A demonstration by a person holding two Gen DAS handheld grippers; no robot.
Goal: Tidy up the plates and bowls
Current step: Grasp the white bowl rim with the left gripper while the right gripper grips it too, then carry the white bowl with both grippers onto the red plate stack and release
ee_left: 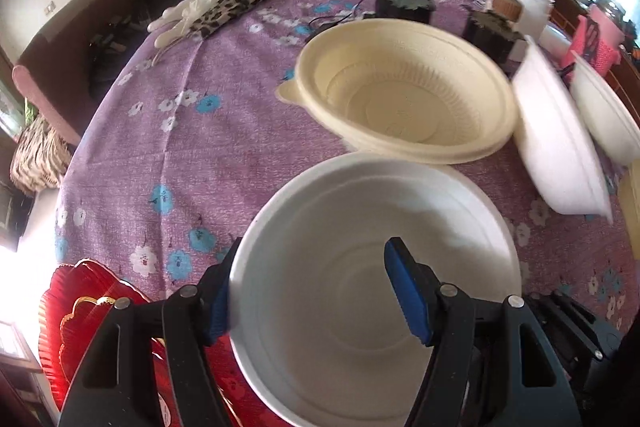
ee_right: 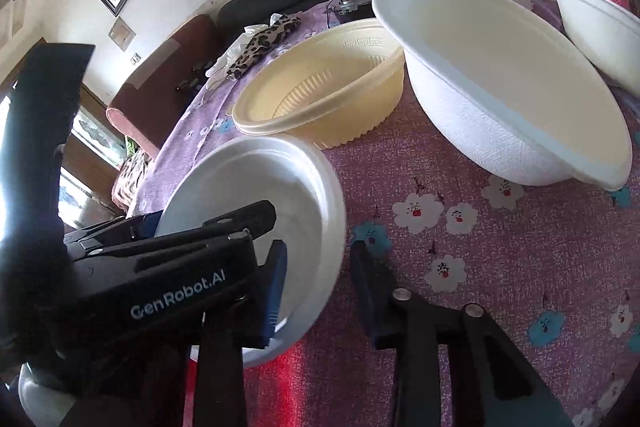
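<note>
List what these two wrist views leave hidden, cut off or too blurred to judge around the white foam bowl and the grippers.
- Left wrist view: the near rim of the white foam bowl is cut off by the bottom edge; the left gripper hides whether its pads press.
- Right wrist view: the left gripper's body hides the bowl's near side; the rim between the right gripper fingers is blurred.
- Red plate: mostly hidden behind the left gripper.

Table w/ purple floral cloth (ee_left: 200, 155): cream bowl (ee_left: 404, 95), white bowls (ee_right: 500, 87), leopard cloth (ee_left: 236, 5).
</note>
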